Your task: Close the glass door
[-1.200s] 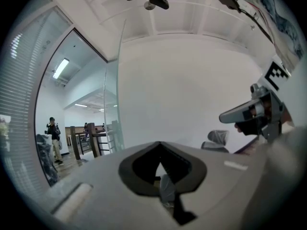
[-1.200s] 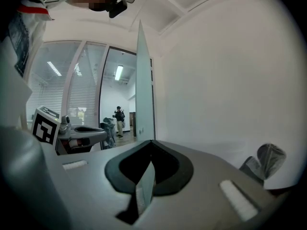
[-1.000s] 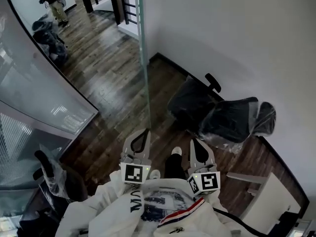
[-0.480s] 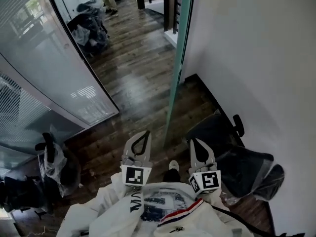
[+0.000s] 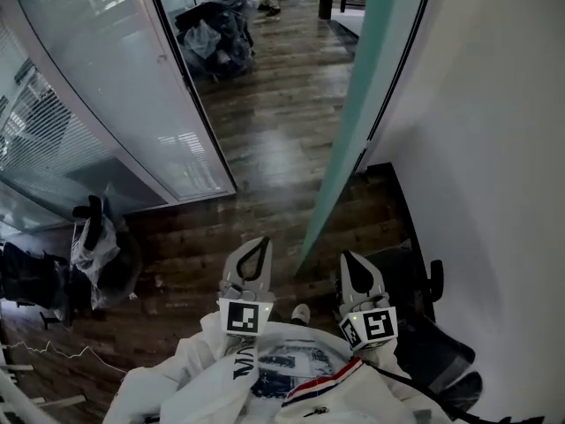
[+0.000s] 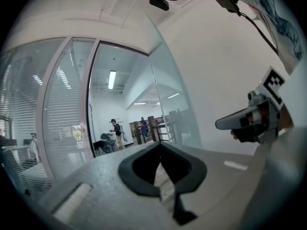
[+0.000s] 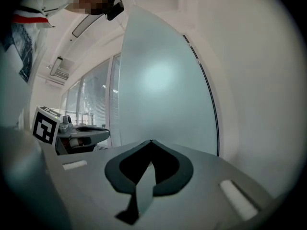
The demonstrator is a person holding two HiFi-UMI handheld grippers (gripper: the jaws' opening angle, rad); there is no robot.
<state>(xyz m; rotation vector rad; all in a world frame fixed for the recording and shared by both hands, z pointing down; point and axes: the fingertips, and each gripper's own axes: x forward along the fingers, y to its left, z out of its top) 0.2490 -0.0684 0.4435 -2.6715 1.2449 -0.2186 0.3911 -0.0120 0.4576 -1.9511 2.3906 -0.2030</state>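
Straight ahead of both grippers, the glass door (image 5: 371, 104) stands open, its greenish pane running from the top right of the head view down to a lower corner that shows just beyond and between the two sets of jaws. It lies close along the white wall (image 5: 494, 148) on the right, and the dark wooden floor (image 5: 265, 148) spreads out to its left.

The left gripper (image 5: 256, 241) is held level in front of the person's white top, to the left of the door's lower corner. Its jaws are pressed together tip to tip with nothing between them; its own view looks past the tips to the doorway and the room beyond, the pane off to the right.

The right gripper (image 5: 349, 256) is held level beside it, just right of the door's lower corner, its jaws likewise pressed together on nothing. In the right gripper view the frosted pane fills the space directly ahead of the closed tips, its dark edge strip next to the wall. Neither pair of jaws touches the door in any view.

A curved glass partition (image 5: 106, 104) bounds the floor on the left. A plastic-wrapped chair (image 5: 93, 246) stands at its foot, and a black chair (image 5: 424, 343) sits by the wall at lower right
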